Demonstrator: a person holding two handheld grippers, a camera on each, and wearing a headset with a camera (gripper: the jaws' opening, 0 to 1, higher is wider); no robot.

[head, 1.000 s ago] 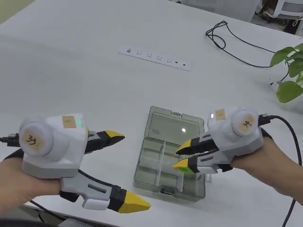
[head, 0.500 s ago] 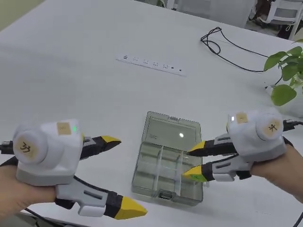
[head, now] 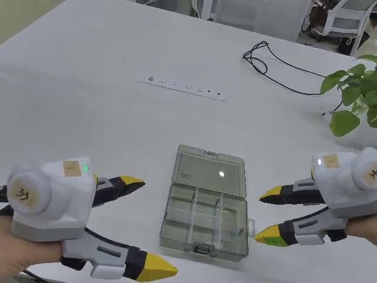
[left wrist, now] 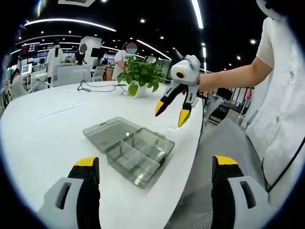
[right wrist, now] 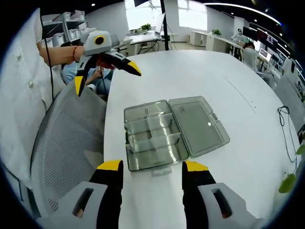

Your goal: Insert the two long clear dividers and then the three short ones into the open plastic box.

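Box [head: 204, 227] beside right hand-held gripper [head: 262, 216] (apart)

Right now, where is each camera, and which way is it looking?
Head view: on the person's head, looking down at the plastic box; left claw, right claw show.
Left gripper view: on left claw, facing box and right claw; own jaws below.
Right gripper view: on right claw, facing box and left claw; own jaws below.
All share the box.
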